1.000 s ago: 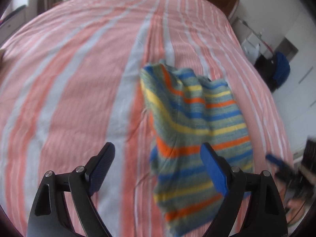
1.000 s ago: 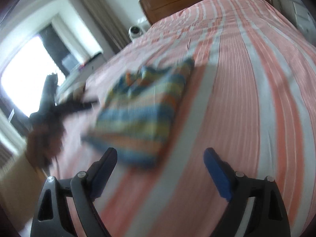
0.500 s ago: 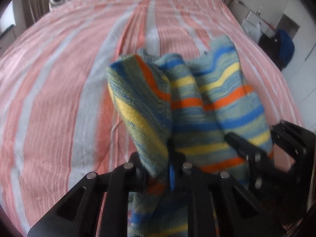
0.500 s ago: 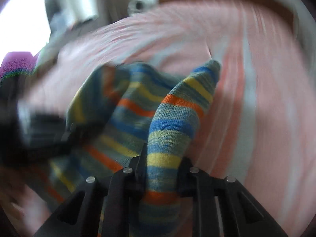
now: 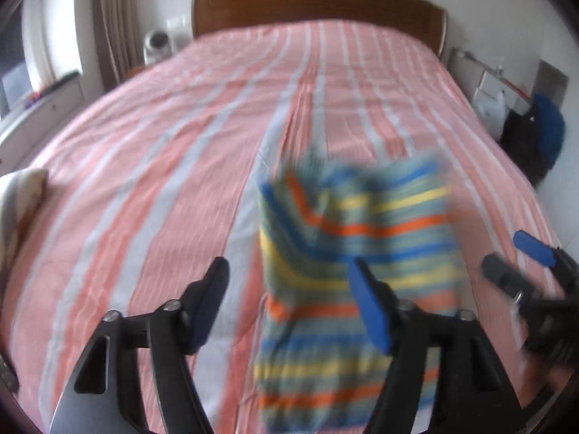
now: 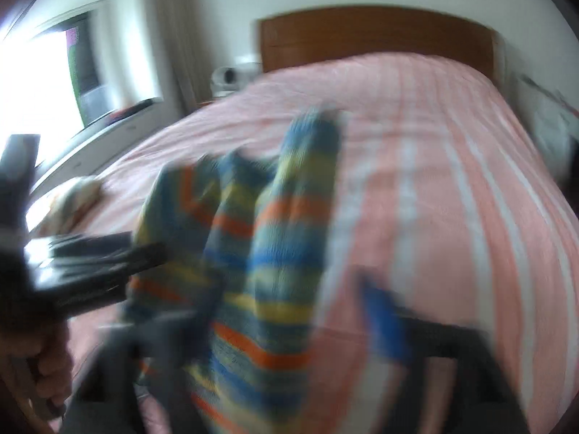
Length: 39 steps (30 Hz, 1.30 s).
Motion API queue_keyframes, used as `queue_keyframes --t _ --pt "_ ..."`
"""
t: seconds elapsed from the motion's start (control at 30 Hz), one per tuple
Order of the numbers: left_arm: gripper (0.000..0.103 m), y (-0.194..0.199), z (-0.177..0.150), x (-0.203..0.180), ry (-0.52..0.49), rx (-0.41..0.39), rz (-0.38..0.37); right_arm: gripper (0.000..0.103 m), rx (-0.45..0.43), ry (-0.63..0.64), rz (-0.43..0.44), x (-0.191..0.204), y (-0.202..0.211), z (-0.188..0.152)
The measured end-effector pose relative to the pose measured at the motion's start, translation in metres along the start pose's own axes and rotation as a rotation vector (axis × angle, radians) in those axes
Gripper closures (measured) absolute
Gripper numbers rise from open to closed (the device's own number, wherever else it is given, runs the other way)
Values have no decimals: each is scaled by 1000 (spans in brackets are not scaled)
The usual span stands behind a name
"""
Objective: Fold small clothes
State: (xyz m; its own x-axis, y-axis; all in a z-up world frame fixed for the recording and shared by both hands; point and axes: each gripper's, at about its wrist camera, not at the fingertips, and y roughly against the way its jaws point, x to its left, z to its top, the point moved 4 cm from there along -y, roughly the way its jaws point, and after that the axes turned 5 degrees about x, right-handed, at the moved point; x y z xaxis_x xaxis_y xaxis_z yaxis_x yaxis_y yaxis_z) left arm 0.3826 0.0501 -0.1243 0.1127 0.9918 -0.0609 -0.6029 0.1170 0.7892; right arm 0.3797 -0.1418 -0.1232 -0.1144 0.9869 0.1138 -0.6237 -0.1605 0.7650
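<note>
A small knit garment (image 5: 358, 249) with blue, yellow and orange stripes lies bunched on the pink striped bedspread (image 5: 163, 181), blurred by motion. My left gripper (image 5: 289, 289) hovers over its near left edge. Its jaws are opening, the blue pad (image 5: 369, 307) is in front of the cloth and nothing is pinched. My right gripper (image 5: 517, 260) shows at the right edge, also apart. In the right wrist view the garment (image 6: 275, 246) rises between the spreading jaws of the right gripper (image 6: 275, 329), which do not press it. The left gripper (image 6: 90, 264) reaches in from the left.
A wooden headboard (image 5: 318, 3) closes the far end of the bed. A pale cloth (image 5: 21, 195) lies at the bed's left edge. A blue and black bag (image 5: 542, 133) stands beside the bed on the right, and a hand (image 6: 47, 379) shows at lower left.
Half a second ago both grippers were pinched shut on the garment. Now both have let go and spread wide, both views have tipped up toward the headboard, and the garment sits loose.
</note>
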Motion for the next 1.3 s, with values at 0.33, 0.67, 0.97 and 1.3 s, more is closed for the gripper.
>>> queue_keyframes --t 0.33,0.67,0.97,1.3 --pt "0 112 -85 -42 -98 -123 128 4 32 109 -87 -23 111 -104" --pt "0 187 -128 -63 9 -142 166 1 -104 130 -86 3 221 -148" --pt "0 227 -153 -80 -7 -127 161 1 -94 92 -38 10 261 -160" --pt "0 267 -178 -83 18 -87 105 1 -69 106 0 31 314 -169"
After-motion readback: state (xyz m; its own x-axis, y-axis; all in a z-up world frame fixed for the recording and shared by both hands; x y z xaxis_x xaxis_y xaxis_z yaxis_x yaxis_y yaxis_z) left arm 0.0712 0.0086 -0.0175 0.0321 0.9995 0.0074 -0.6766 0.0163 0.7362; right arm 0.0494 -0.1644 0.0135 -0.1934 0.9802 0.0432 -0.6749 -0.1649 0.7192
